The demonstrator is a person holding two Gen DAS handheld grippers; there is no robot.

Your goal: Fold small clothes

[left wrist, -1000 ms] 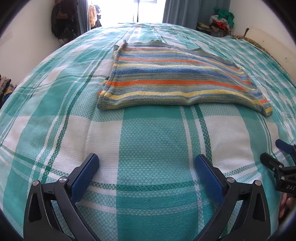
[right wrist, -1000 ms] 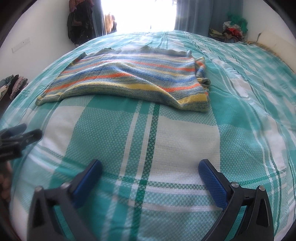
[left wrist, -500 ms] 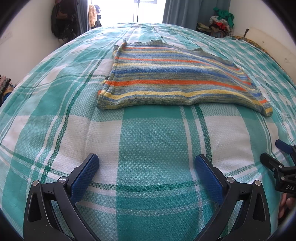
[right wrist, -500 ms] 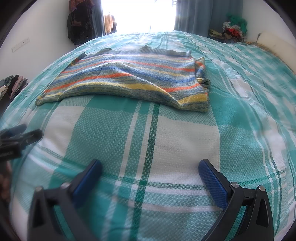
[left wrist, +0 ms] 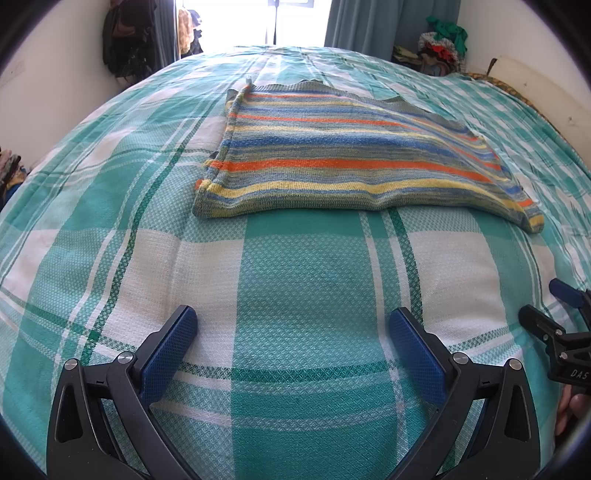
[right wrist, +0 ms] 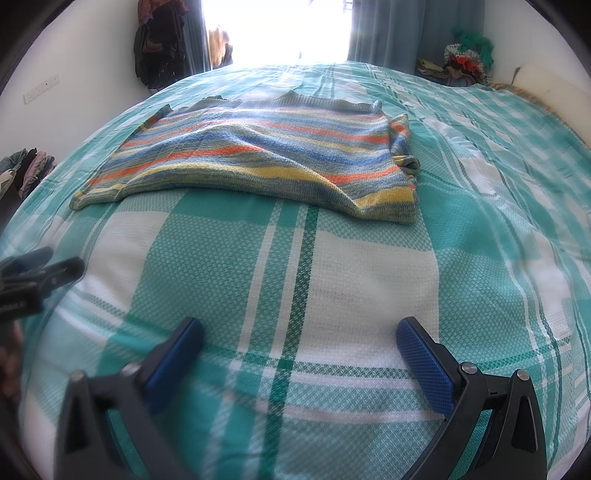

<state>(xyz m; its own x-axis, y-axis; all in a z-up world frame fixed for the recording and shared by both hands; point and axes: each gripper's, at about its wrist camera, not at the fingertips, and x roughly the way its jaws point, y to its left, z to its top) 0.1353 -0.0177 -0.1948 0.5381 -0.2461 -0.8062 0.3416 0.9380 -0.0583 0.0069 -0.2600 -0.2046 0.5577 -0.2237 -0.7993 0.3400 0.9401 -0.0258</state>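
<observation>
Left gripper [left wrist: 293, 325]: jaws spread wide, nothing between the blue pads [left wrist: 168, 350], positioned at the bottom of the left wrist frame above bare bedspread [left wrist: 306, 295]. Right gripper [right wrist: 299, 336]: jaws likewise spread wide and empty, at the bottom of the right wrist frame; its left finger is blurred. Each gripper appears at the edge of the other's view: the right unit at the lower right of the left wrist frame, the left unit at the lower left of the right wrist frame, with part of a hand [left wrist: 567, 410] behind the former. Both grippers are well apart from the garment. The striped knit sweater [left wrist: 354, 162] lies flat on the teal-and-white plaid bedspread in the upper centre of both frames, with bands of blue, orange, yellow and grey-green running across it. In the right wrist frame, one side of the sweater is turned in, leaving a bunched fold [right wrist: 404, 147] at its right edge. Beyond the bed: a bright window [right wrist: 277, 29] at top centre, curtains [left wrist: 362, 26] beside it, dark clothes hanging [left wrist: 125, 44] at upper left, and a heap of clothing [left wrist: 441, 40] at upper right
</observation>
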